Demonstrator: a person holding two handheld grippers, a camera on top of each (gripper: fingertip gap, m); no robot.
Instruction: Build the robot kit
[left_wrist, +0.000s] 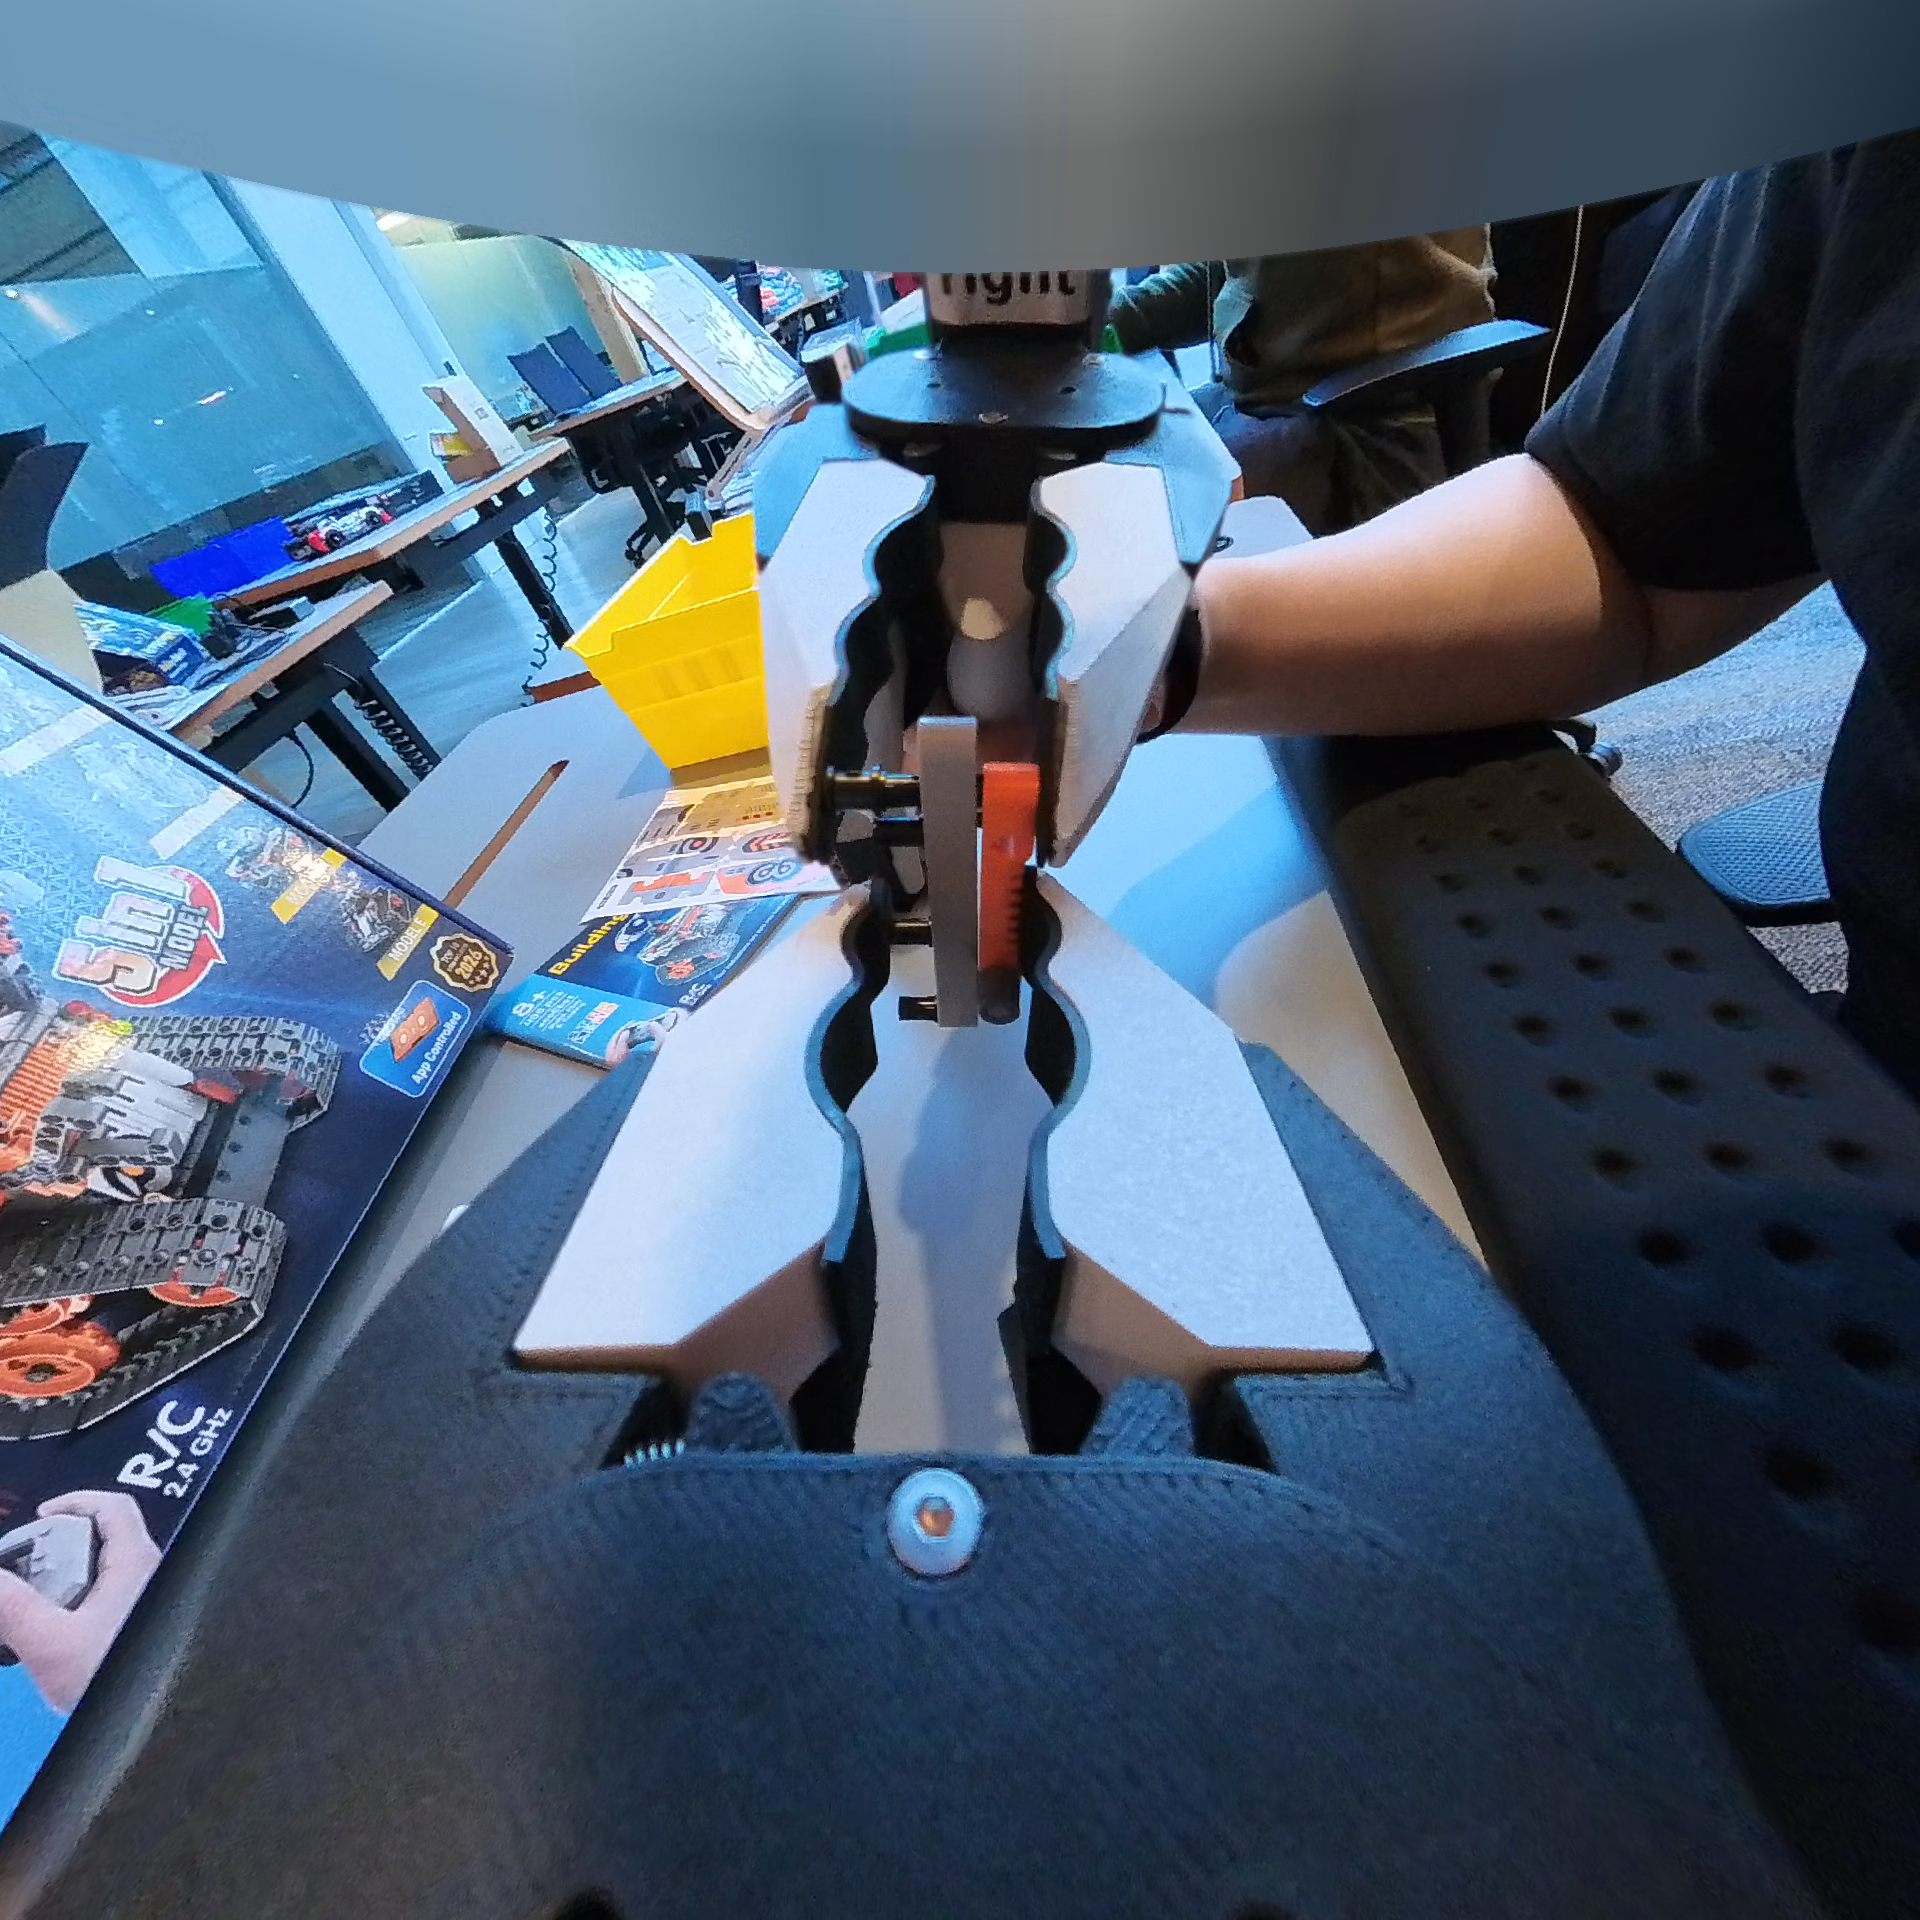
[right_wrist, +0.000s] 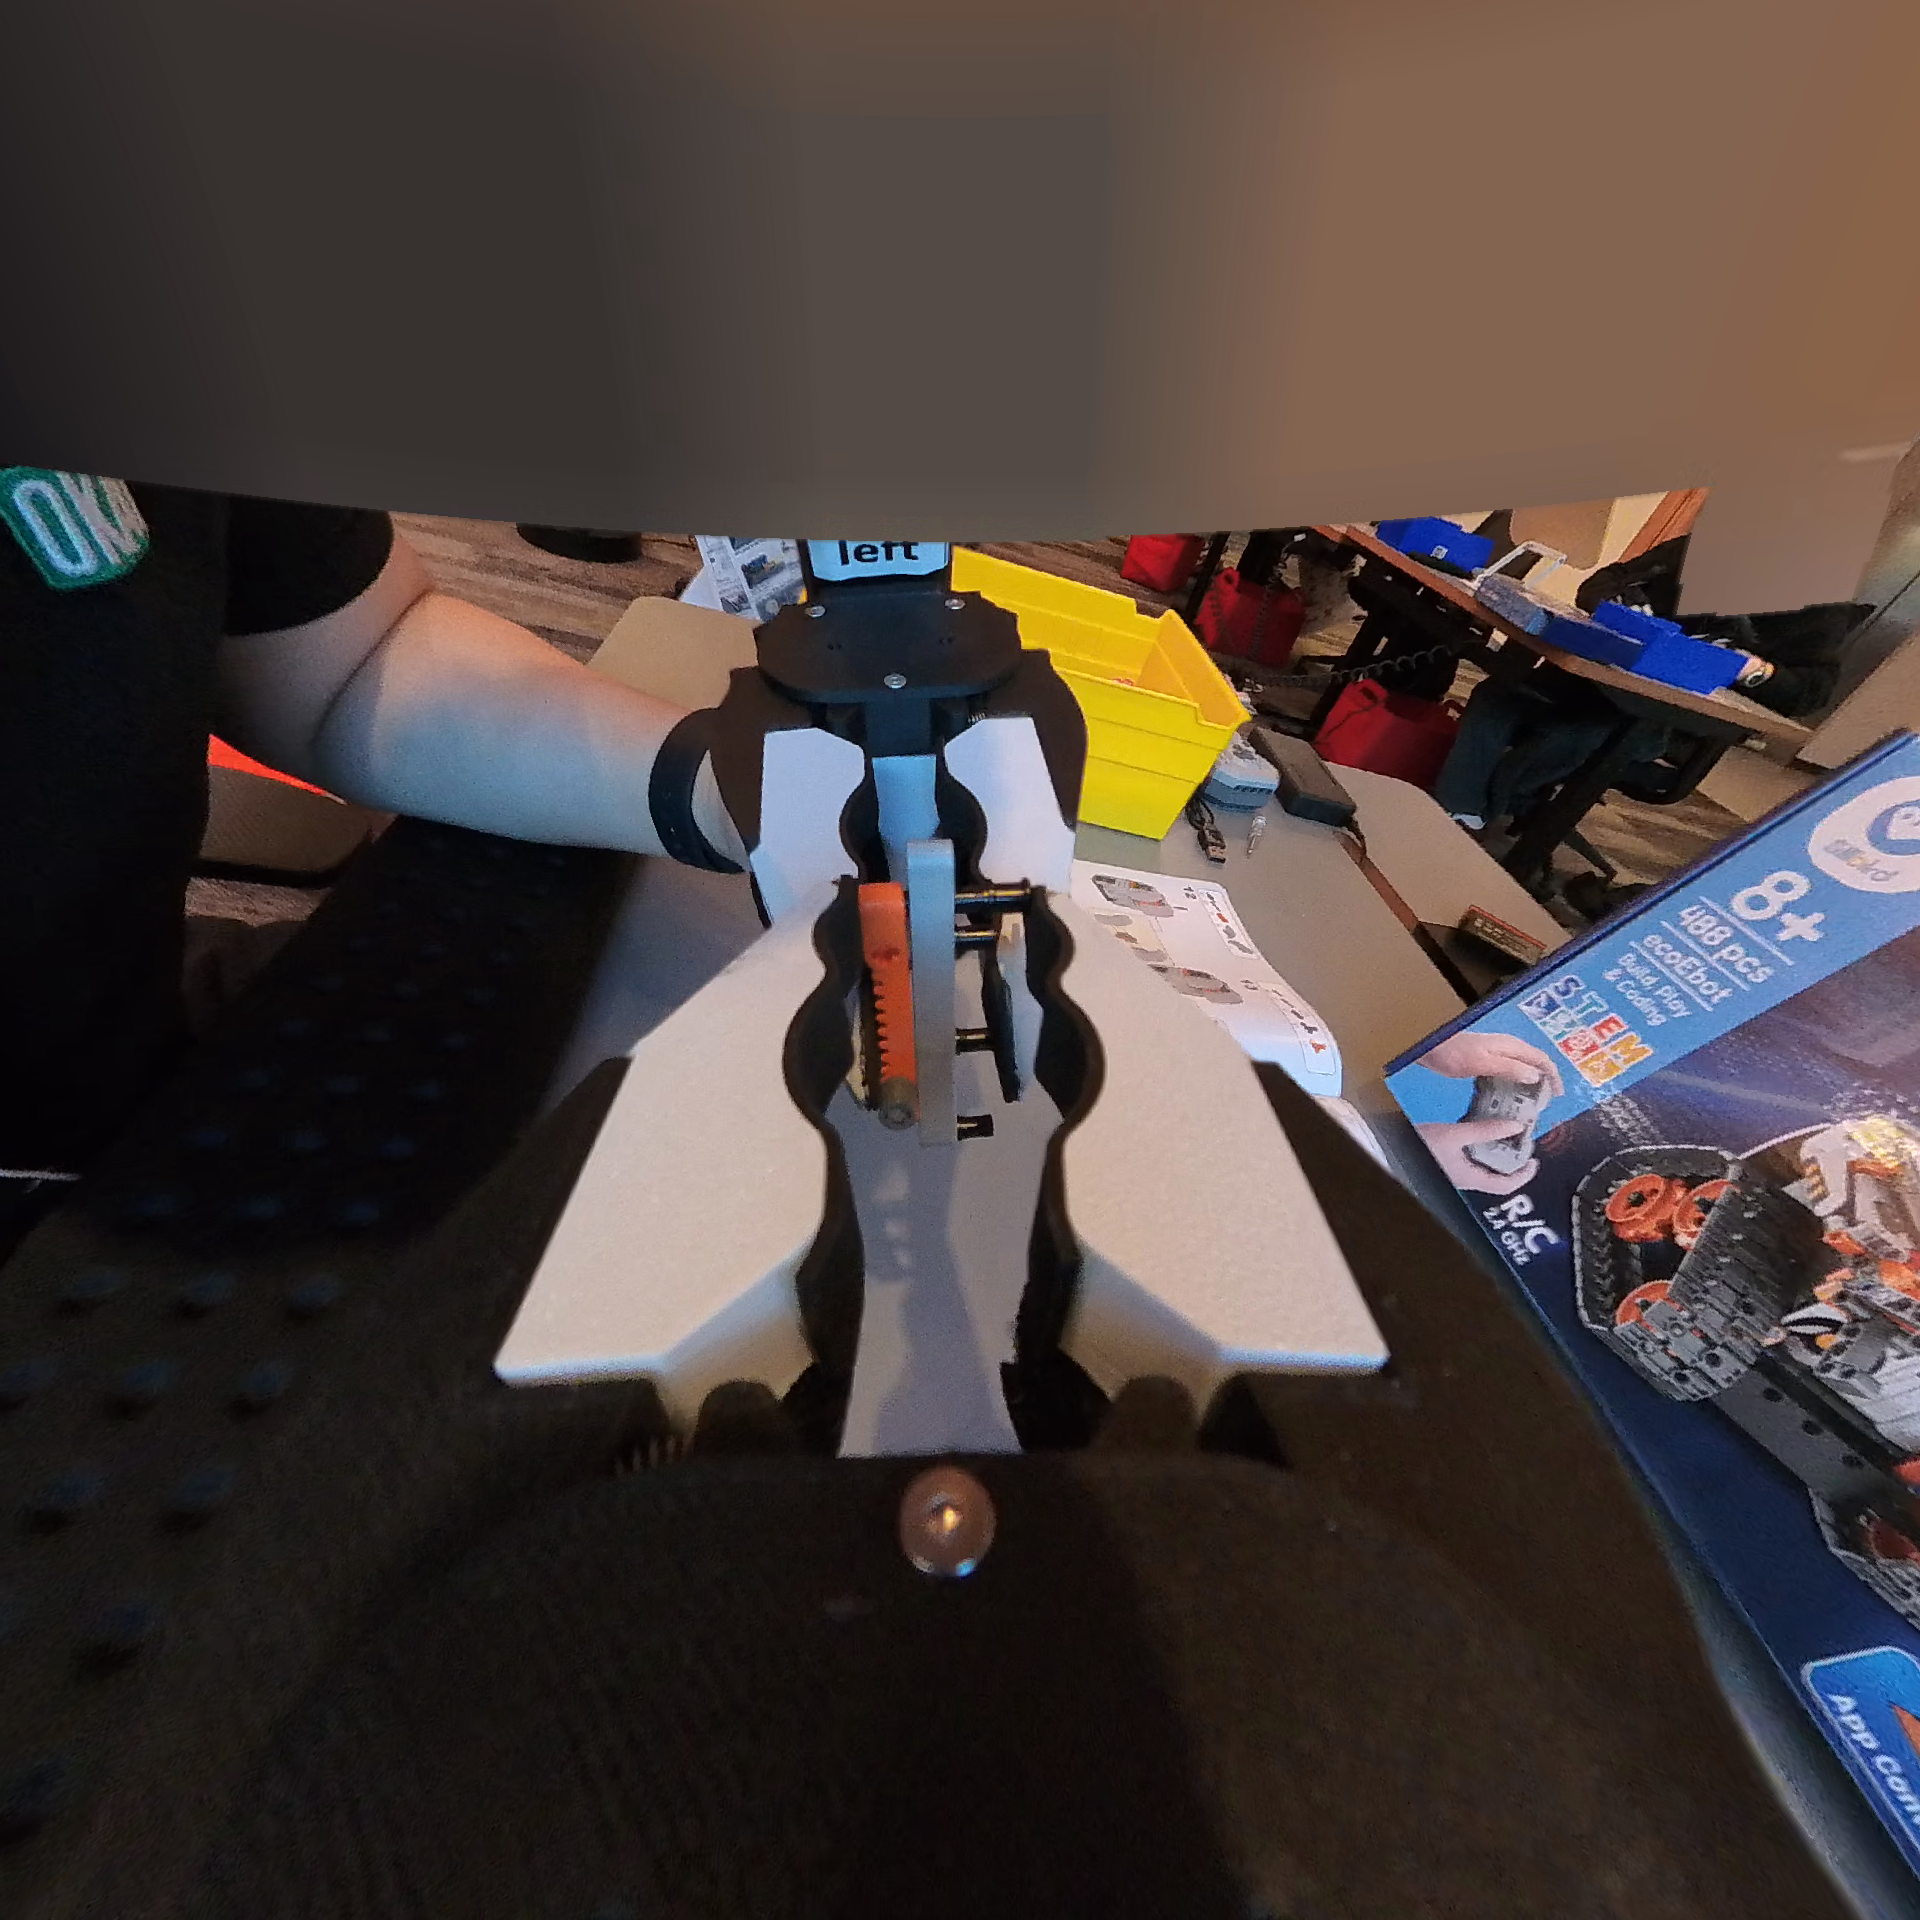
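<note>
A small brick assembly, a grey beam (left_wrist: 951, 862) with an orange toothed rack (left_wrist: 1006, 862) on one side and black pins (left_wrist: 868, 792) on the other, hangs above the table between two grippers that face each other. My left gripper (left_wrist: 951, 899) closes on its near end from below in the left wrist view. My right gripper (left_wrist: 940, 847) clamps it from the far side, one finger against the pins, the other against the rack. In the right wrist view my right gripper (right_wrist: 935, 920) surrounds the rack (right_wrist: 883, 997), beam (right_wrist: 930, 997) and pins (right_wrist: 987, 966); the left gripper (right_wrist: 914, 883) meets it beyond.
A yellow bin (left_wrist: 686, 644) (right_wrist: 1122, 686) stands behind the grippers. A blue toy box (left_wrist: 208, 1091) (right_wrist: 1714, 1143) lies to one side, a black perforated panel (left_wrist: 1662, 1091) (right_wrist: 343, 1039) to the other. A booklet (left_wrist: 644, 977) and printed sheets (right_wrist: 1195, 935) lie on the grey table (left_wrist: 1195, 831). A person's forearm (left_wrist: 1403, 623) is close. My two grippers' fingertips are within a few centimetres of each other.
</note>
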